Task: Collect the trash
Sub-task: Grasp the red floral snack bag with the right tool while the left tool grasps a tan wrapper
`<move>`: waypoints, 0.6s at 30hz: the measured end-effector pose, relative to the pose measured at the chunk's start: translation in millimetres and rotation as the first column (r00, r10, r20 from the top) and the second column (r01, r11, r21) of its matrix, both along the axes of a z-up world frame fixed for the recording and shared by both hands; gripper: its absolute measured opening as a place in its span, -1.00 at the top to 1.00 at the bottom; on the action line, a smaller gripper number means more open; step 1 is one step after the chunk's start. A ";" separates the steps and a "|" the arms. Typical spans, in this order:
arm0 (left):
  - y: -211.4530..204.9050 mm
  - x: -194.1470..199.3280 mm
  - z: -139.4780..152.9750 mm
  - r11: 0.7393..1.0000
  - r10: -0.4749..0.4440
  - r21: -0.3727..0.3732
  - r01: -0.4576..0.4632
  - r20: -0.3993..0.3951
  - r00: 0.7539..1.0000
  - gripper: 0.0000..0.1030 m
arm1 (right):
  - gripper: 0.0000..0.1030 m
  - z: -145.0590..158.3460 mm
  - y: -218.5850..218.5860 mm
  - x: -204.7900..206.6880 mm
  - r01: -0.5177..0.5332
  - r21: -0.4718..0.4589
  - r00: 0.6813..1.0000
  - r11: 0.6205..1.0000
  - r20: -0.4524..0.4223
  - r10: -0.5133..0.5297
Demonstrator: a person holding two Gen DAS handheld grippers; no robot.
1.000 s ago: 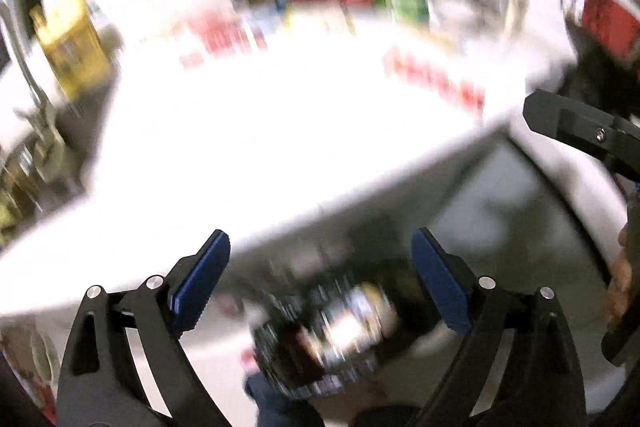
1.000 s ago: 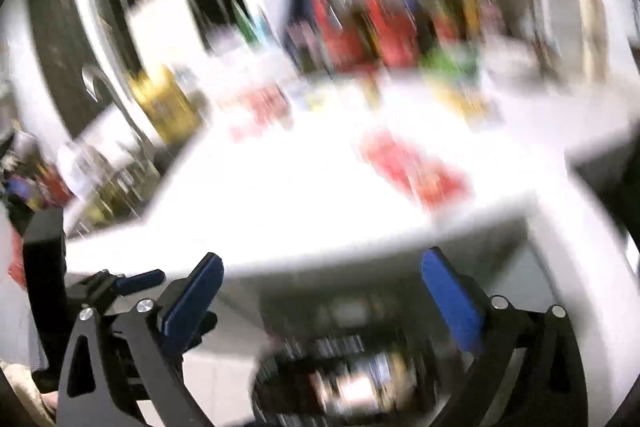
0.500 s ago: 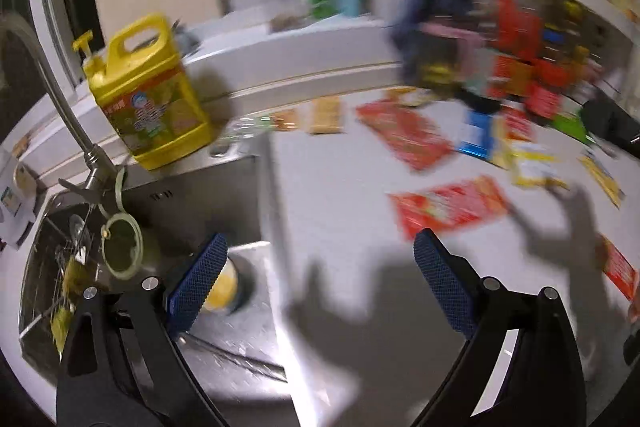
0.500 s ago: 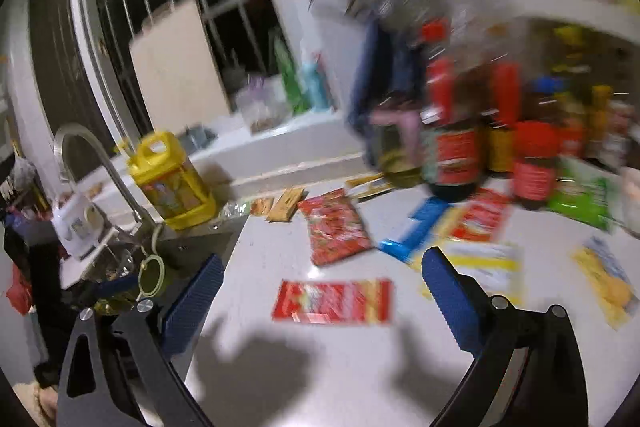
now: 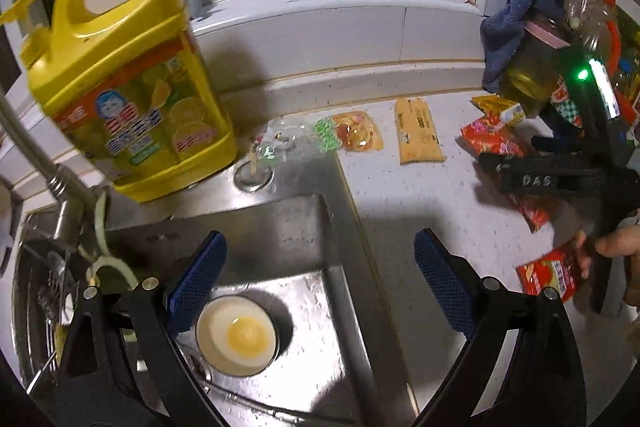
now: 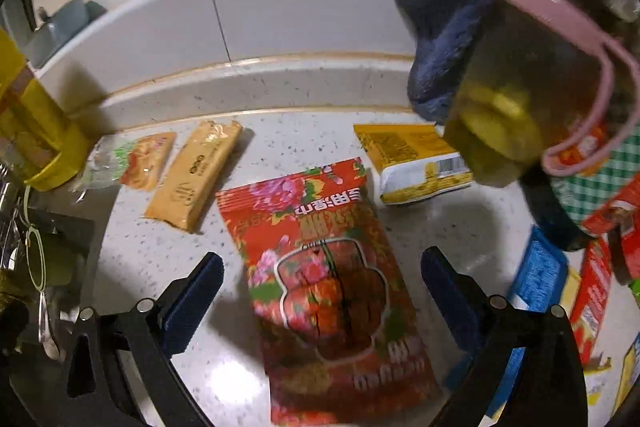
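The red flowered wrapper lies flat on the speckled counter, now directly between and below the spread, empty fingers of the right gripper, which half a second ago looked at it from farther back. The left gripper, jaws also wide apart and holding nothing, has moved in over the steel sink and its bowl. A tan packet and a yellow packet flank the wrapper's far end, the yellow detergent jug behind the sink.
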State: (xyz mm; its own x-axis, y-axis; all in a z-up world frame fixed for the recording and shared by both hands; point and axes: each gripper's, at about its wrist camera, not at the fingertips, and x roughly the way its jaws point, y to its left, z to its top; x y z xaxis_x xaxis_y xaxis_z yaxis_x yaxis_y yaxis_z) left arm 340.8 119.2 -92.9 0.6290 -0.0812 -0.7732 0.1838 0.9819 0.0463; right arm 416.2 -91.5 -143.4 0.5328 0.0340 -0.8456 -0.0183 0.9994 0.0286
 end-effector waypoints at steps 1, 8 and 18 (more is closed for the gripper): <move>-1.4 4.5 -0.2 1.000 -0.006 0.000 0.006 -0.001 1.000 -0.79 | -0.71 -2.7 1.2 3.1 -0.001 -0.006 1.000 1.000 -0.017 0.001; -9.1 29.5 -2.9 0.999 -0.039 -0.026 0.039 -0.013 0.999 -0.79 | 0.31 17.9 -9.7 -6.1 0.031 0.131 0.999 0.991 0.030 -0.035; -70.3 79.7 -30.0 0.993 -0.117 0.034 0.117 -0.003 0.993 -0.79 | 0.33 92.8 -41.9 -84.0 0.062 0.233 0.976 0.970 0.190 -0.108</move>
State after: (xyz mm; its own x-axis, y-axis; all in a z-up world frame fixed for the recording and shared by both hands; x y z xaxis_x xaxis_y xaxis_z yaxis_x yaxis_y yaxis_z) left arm 420.5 48.9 -123.0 0.6157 -0.1274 -0.7776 0.2970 0.9516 0.0793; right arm 332.2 -133.4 -50.6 0.6994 0.1579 -0.6970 0.0380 0.9657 0.2569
